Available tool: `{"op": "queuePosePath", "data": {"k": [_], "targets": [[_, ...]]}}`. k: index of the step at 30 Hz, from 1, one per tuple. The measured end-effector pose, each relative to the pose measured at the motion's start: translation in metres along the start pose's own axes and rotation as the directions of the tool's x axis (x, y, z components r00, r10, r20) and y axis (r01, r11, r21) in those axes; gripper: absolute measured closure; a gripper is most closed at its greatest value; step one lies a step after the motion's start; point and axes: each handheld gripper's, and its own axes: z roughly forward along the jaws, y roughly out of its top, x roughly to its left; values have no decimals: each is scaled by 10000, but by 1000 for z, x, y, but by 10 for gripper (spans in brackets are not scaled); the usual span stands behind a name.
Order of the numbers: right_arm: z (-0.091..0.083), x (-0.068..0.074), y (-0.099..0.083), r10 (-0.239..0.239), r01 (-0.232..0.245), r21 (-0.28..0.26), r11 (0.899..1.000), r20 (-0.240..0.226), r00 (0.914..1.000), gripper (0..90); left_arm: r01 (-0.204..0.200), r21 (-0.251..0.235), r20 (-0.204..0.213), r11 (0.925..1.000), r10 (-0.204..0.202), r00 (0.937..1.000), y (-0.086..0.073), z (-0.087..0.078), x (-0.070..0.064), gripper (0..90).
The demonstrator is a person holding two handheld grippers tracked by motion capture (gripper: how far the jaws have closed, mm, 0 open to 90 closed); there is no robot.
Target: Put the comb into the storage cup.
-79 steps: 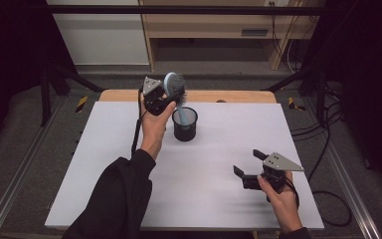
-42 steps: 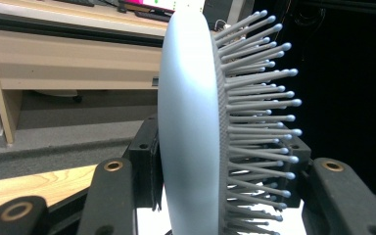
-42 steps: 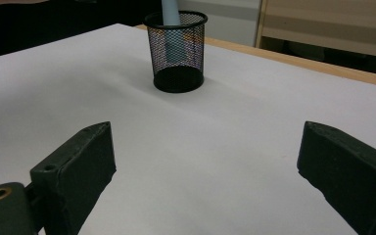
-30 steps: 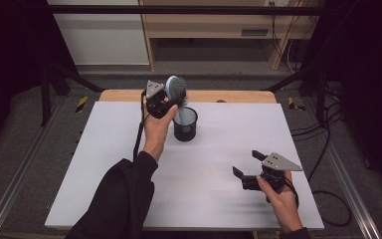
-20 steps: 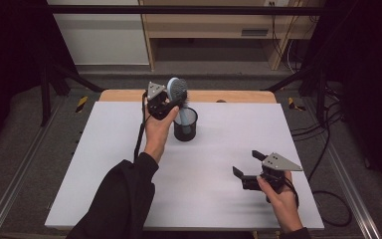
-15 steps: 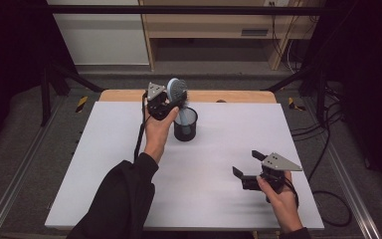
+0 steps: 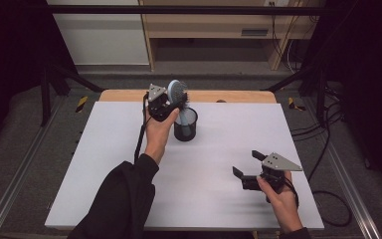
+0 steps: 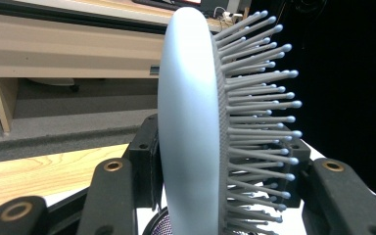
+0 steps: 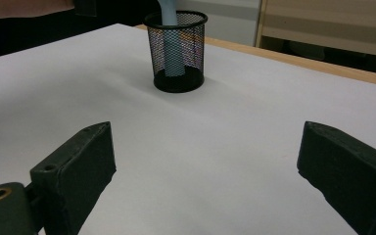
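A pale blue hairbrush (image 7: 177, 92) with grey bristles stands upright, its handle down inside a black mesh cup (image 7: 185, 124) at the back middle of the white table (image 7: 99, 169). My left gripper (image 7: 171, 102) is shut on the brush head (image 8: 191, 122), one pad against its smooth back and the other against the bristle tips. My right gripper (image 7: 245, 163) rests low at the front right, open with nothing between its jaws. In the right gripper view the cup (image 9: 176, 51) stands well ahead of that gripper (image 9: 205, 161), with the blue handle (image 9: 173, 54) showing through the mesh.
A wooden strip (image 7: 234, 96) runs along the table's far edge. Beyond it stand a wooden shelf unit (image 7: 214, 30) and a white cabinet (image 7: 99, 35). Metal rails (image 7: 10, 184) flank the table, and cables (image 7: 323, 129) lie on the floor at the right.
My left gripper has carried the brush slightly right and down, so its handle now sits in the mesh cup. The right gripper has stayed where it was, open.
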Motion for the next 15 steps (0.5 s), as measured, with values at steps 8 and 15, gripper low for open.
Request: {"op": "queuePosePath", "data": {"k": [8,15], "targets": [[0,0,0,-3,3,-4,10000,0,10000,72,112,-33,-87,9999,-113,9999,-1,0,1,489],[0,0,0,-1,1,-3,10000,3,10000,72,172,5,-23,9999,-172,9998,-2,1,0,489]]}}
